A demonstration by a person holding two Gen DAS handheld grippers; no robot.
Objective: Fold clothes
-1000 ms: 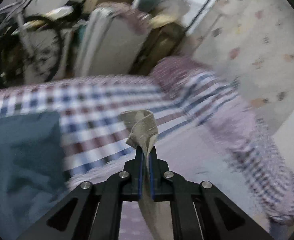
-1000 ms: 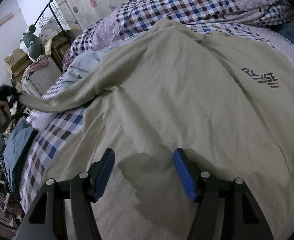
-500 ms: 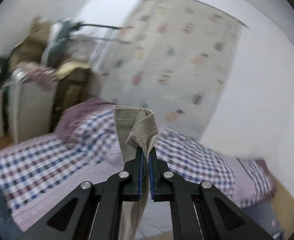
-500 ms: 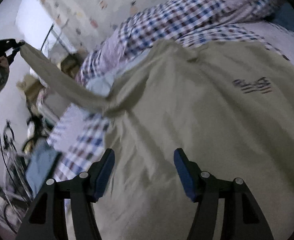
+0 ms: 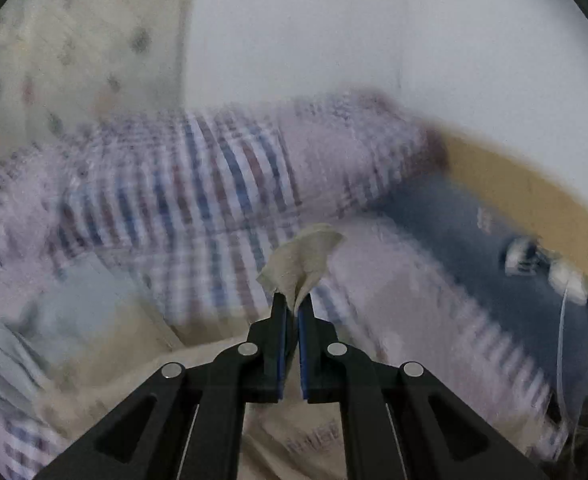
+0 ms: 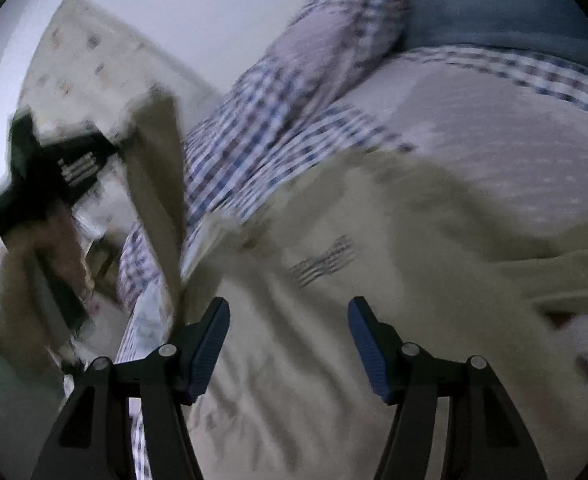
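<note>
A beige long-sleeved shirt (image 6: 334, 312) with a dark chest print lies spread on the bed. My left gripper (image 5: 292, 308) is shut on the cuff of its sleeve (image 5: 302, 260), which sticks up past the fingertips. In the right wrist view that sleeve (image 6: 157, 184) hangs stretched from the raised left gripper (image 6: 113, 148) down to the shirt body. My right gripper (image 6: 287, 344) hovers open just above the shirt's lower part, with nothing between its blue pads. Both views are motion-blurred.
A checked duvet (image 5: 181, 200) is bunched along the back of the bed. A dark blue pillow (image 5: 494, 248) lies at the head by a wooden headboard (image 5: 534, 192). A patterned curtain (image 6: 93, 64) hangs at the left wall. A hand (image 6: 53, 240) holds the left gripper.
The left gripper has swung the held sleeve up and across toward the shirt body, its view sweeping from the room's clutter to the pillow end. The right gripper has stayed open, tilting upward.
</note>
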